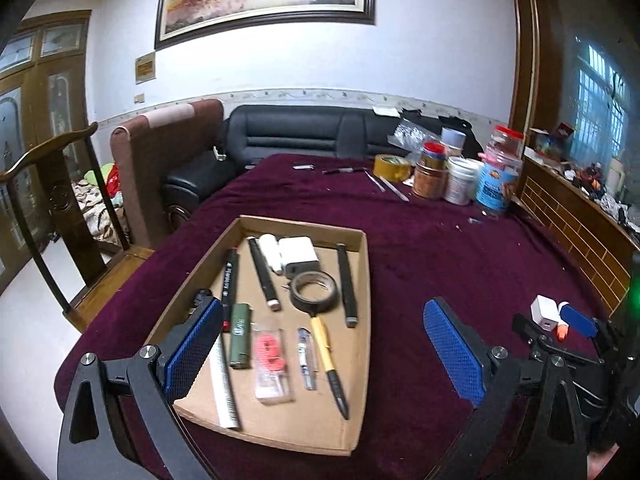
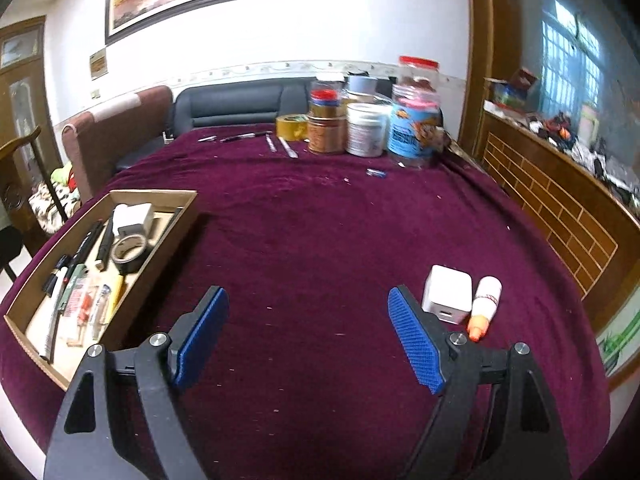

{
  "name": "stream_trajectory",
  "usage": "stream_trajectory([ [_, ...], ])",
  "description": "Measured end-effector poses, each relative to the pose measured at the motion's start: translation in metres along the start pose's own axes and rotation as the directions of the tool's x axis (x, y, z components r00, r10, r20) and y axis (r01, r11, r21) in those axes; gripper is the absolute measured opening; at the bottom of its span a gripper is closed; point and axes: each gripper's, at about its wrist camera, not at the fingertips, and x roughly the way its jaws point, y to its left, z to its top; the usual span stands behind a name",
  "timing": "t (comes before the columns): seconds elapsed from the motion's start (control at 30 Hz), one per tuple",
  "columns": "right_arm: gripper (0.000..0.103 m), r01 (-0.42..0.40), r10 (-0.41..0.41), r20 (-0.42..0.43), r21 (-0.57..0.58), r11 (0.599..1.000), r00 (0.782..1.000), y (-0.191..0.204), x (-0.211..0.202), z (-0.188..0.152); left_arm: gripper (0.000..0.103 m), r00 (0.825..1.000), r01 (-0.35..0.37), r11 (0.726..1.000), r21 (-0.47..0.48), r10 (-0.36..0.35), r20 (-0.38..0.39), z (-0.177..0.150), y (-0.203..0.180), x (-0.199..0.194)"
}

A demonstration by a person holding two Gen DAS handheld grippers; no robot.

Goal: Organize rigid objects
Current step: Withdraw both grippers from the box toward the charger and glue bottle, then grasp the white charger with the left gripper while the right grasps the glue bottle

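Observation:
A shallow cardboard tray (image 1: 362,280) (image 2: 168,236) lies on the maroon tablecloth and holds pens, markers, a black tape ring (image 1: 314,292), a green lighter (image 1: 241,336), a white box (image 1: 298,252) and a small plastic packet. My left gripper (image 1: 320,352) is open and empty, hovering over the tray's near end. My right gripper (image 2: 308,340) is open and empty above bare cloth. A white charger cube (image 2: 446,294) (image 1: 543,314) and a small white bottle with an orange cap (image 2: 484,308) lie just right of its right finger.
Jars, tins and a yellow tape roll (image 2: 292,126) stand at the table's far edge (image 2: 360,128). Pens and metal tools (image 2: 280,144) lie near them. A wooden ledge (image 2: 560,208) runs along the right. A wooden chair (image 1: 60,216) stands left.

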Motion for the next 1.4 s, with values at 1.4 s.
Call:
stream_trajectory([
  [1.4,0.082,0.011,0.096,-0.154,0.579,0.815,0.983,-0.264,0.081,-0.012,0.098,0.778,0.601,0.714,0.359,-0.423,-0.464,0.005,-0.288,0.138],
])
